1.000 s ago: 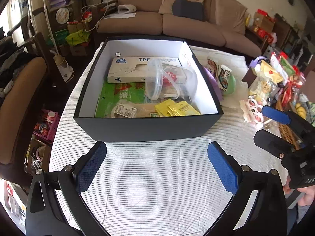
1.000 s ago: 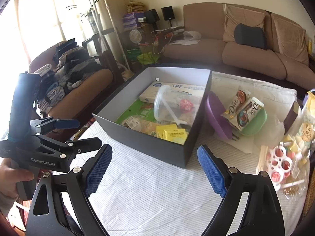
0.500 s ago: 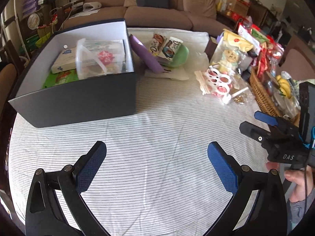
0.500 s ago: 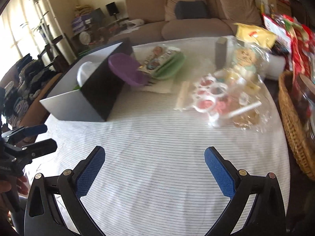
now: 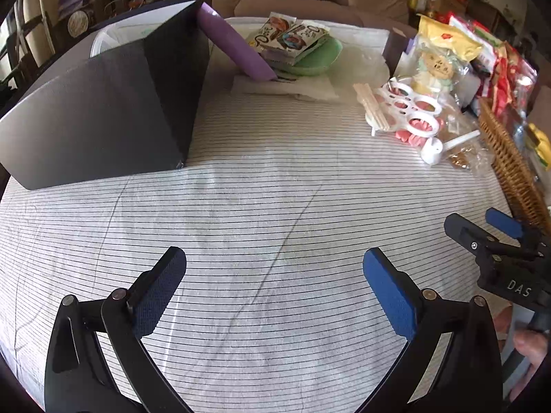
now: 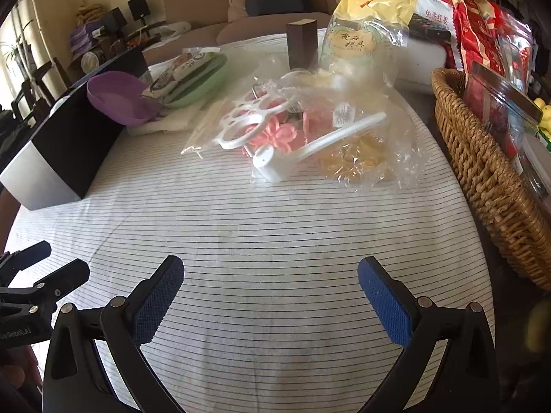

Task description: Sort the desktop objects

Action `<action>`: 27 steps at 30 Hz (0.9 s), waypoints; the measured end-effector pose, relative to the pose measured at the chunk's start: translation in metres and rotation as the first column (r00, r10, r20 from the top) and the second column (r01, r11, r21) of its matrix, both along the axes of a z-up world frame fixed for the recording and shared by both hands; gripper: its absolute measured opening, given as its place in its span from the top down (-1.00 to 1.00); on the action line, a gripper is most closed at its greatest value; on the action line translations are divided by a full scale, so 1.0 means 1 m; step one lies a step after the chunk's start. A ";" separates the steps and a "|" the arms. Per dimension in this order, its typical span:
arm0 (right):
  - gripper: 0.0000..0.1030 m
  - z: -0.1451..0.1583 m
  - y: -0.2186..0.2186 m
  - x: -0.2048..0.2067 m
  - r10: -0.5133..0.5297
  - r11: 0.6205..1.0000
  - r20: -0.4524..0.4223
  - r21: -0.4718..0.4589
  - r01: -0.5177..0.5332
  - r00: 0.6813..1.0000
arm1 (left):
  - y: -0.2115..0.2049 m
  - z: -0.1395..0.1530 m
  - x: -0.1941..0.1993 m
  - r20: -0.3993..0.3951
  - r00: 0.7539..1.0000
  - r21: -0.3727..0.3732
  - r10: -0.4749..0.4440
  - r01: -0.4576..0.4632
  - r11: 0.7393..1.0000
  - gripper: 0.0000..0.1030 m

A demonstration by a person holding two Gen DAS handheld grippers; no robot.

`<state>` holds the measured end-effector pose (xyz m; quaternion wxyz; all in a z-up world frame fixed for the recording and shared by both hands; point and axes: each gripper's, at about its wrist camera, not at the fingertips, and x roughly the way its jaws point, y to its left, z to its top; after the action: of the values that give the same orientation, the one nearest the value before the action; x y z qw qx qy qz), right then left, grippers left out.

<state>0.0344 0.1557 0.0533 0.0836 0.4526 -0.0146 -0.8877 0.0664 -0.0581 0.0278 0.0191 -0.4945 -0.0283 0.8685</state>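
A black box (image 5: 103, 113) stands on the striped tablecloth at the left; it also shows in the right wrist view (image 6: 65, 151). A purple bowl (image 5: 237, 48) leans on its right side. A green plate (image 5: 310, 58) behind it carries chocolate packets (image 5: 289, 34). A clear bag with white and pink plastic moulds (image 6: 286, 130) lies right of centre. My left gripper (image 5: 275, 282) is open and empty over bare cloth. My right gripper (image 6: 270, 292) is open and empty, facing the bag of moulds.
A wicker basket (image 6: 489, 179) full of snack packets lines the right edge of the table. A yellow snack bag (image 6: 365, 24) and a small brown box (image 6: 302, 43) stand behind the moulds. A sofa is beyond the table.
Both grippers have swung right, away from the box's open top, and lowered toward the table. The moulds bag is now centred ahead of the right gripper. Both stay open.
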 end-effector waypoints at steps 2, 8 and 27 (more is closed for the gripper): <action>-1.00 -0.006 0.000 -0.002 -0.001 1.000 0.008 0.010 0.001 1.000 | 0.004 -0.007 -0.002 0.001 1.000 -0.011 0.004 -0.004 1.000 -1.00; -1.00 -0.014 0.002 -0.004 -0.028 0.998 0.000 0.051 0.028 1.000 | 0.017 -0.019 -0.010 0.000 1.000 -0.049 -0.012 0.012 0.999 -1.00; -1.00 -0.016 -0.006 0.003 -0.014 0.994 -0.019 0.111 0.016 1.000 | 0.016 -0.022 -0.009 -0.066 0.998 -0.061 0.013 -0.017 0.998 -1.00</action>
<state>0.0371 0.1496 0.0368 0.0517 0.4484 0.0322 -0.8918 0.0577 -0.0422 0.0061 -0.0020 -0.4660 -0.0046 0.8848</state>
